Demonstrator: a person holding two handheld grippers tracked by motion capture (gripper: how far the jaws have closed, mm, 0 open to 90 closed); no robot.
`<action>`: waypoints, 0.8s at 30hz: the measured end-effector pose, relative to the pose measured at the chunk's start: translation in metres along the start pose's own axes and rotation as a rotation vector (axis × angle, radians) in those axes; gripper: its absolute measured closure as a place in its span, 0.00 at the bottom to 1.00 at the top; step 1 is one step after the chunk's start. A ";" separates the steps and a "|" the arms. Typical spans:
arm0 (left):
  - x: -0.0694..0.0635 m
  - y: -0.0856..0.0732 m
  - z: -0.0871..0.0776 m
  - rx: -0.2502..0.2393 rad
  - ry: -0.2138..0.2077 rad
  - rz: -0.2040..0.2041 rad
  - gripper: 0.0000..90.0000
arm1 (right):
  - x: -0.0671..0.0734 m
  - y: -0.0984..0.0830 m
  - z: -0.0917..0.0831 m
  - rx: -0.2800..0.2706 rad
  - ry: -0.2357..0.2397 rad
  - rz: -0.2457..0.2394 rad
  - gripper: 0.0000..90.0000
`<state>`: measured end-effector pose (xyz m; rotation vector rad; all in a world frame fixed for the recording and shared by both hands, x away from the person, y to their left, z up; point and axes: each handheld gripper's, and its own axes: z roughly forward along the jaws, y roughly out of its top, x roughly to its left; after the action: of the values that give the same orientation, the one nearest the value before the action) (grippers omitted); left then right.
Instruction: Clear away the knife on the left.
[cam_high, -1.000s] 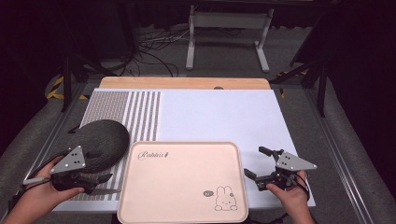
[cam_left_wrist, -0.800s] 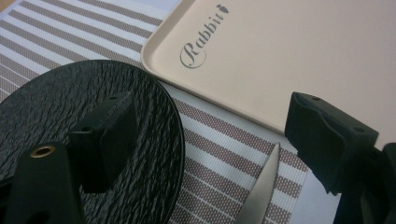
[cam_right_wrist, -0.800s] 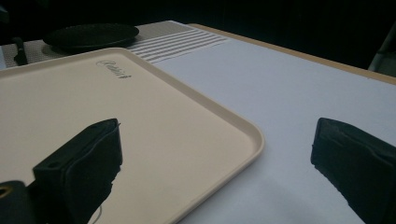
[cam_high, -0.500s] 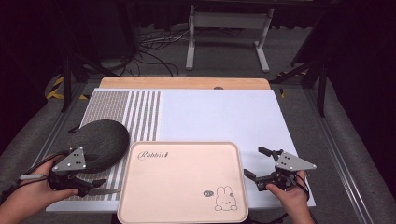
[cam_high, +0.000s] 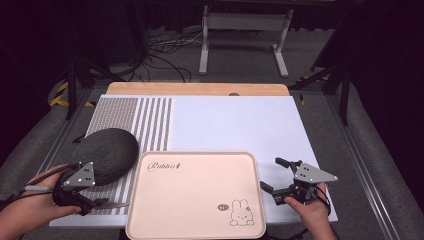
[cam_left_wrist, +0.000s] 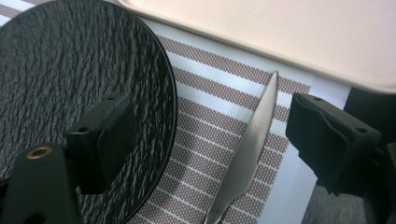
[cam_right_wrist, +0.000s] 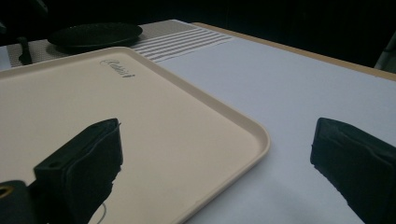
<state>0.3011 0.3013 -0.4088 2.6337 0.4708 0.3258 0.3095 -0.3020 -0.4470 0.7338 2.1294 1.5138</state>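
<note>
A silver knife (cam_left_wrist: 254, 154) lies on the striped mat (cam_left_wrist: 210, 121), with its tip toward the pink tray (cam_left_wrist: 280, 32). My left gripper (cam_left_wrist: 217, 135) is open, and the blade lies loose between its two jaws. A round black plate (cam_left_wrist: 70, 93) sits just to the left of the knife. In the high view the left gripper (cam_high: 95, 201) is at the table's front left, beside the plate (cam_high: 105, 152) and the knife (cam_high: 114, 204). My right gripper (cam_high: 270, 173) stands open just right of the tray (cam_high: 195, 195). In its own view the right gripper (cam_right_wrist: 215, 154) straddles the tray's corner (cam_right_wrist: 252, 135), and its jaws hold nothing.
A white board (cam_high: 235, 125) covers the table, with the striped mat (cam_high: 135, 120) on its left part. The tray bears a rabbit drawing (cam_high: 241, 212). A wooden edge (cam_high: 200, 88) runs along the back. A metal stand (cam_high: 245, 30) and cables (cam_high: 165, 50) are on the floor beyond.
My left gripper has drawn back a little toward the table's front edge. The knife, plate, tray and right gripper have stayed put.
</note>
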 end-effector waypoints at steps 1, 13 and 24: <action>0.000 0.000 0.001 0.013 -0.005 0.005 0.19 | 0.000 0.000 0.000 0.000 0.001 0.001 0.03; 0.000 -0.005 0.010 0.160 -0.040 0.047 0.20 | 0.000 -0.001 0.001 0.000 0.014 0.008 0.04; 0.006 -0.013 0.018 0.303 -0.073 0.102 0.27 | 0.000 -0.001 0.001 -0.001 0.018 0.005 0.04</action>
<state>0.3080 0.3080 -0.4296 2.9596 0.3888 0.2010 0.3093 -0.3016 -0.4483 0.7286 2.1408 1.5300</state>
